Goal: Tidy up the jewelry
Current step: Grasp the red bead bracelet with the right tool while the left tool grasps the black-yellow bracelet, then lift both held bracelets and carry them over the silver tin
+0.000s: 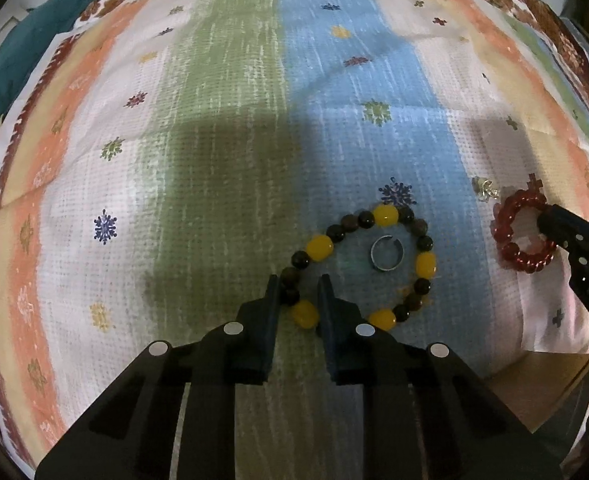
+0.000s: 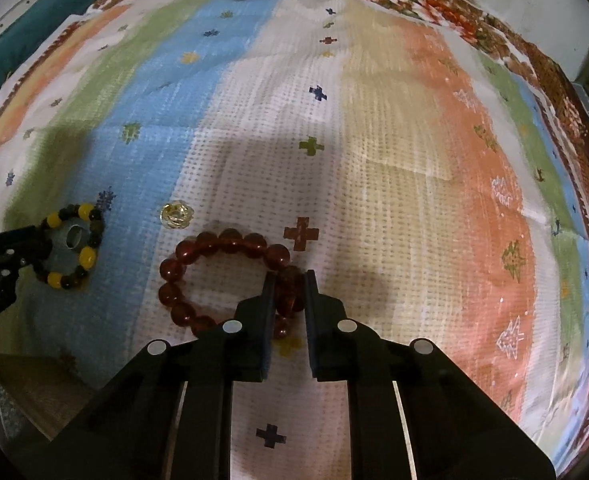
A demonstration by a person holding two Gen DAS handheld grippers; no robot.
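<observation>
Jaws of the left gripper (image 1: 297, 286) pinch the yellow-and-brown bead bracelet (image 1: 364, 266) while the right gripper (image 2: 288, 286) pinches the red bead bracelet (image 2: 226, 280) — both still flat on the striped cloth (image 2: 374, 140). Silver ring (image 1: 386, 255) and gold trinket (image 2: 177, 215) lie untouched, so sorting looks barely begun; the lettering on the right gripper's finger is unreadable.

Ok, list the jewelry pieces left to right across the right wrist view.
yellow-and-dark beaded bracelet with a silver ring lying inside its loop → small gold ornament → red beaded bracelet, its right side clamped by the right gripper.
</observation>
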